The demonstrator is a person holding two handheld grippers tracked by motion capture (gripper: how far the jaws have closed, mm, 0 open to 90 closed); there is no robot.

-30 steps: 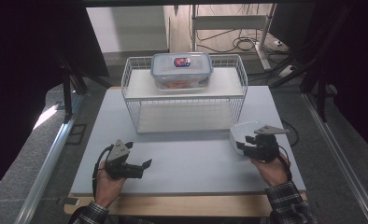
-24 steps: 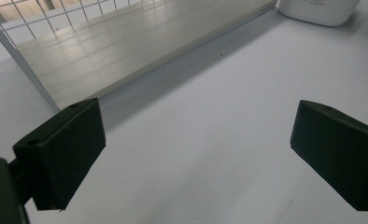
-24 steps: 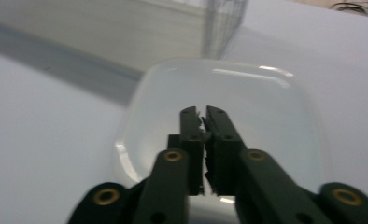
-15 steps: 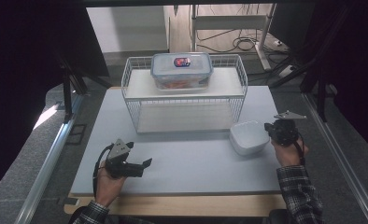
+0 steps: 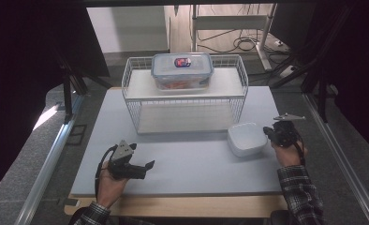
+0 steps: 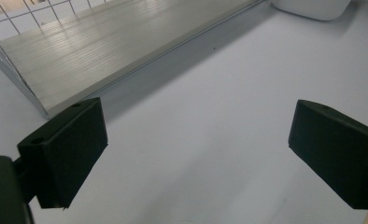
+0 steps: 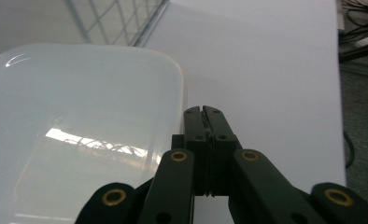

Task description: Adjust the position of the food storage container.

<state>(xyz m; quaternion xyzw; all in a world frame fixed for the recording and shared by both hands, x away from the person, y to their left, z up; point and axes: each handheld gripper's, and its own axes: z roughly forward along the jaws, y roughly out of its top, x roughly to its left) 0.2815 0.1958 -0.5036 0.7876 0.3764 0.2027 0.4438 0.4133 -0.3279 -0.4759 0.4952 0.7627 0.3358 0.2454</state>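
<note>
Right gripper sits just beside the right edge of the white dish, held low over the worktop. Its jaws have just been closing and are now pressed together with nothing between them; in the right gripper view the tips meet flat, right next to the dish's rounded rim. Whether the tips touch the rim cannot be told.

The dish rests empty on the worktop, just in front of the right front corner of the wire rack.

Left gripper is well apart from the dish, to the left of it and nearer the person's edge of the worktop, held level in the left hand. Its jaws stand wide apart, nothing in them; the left gripper view has bare worktop between the two pads, with the rack's lower shelf and the corner of the dish beyond.

A clear lidded box stands on the top shelf of the rack, behind the dish and to its left. Red contents show through its wall; what they are is not clear.
</note>
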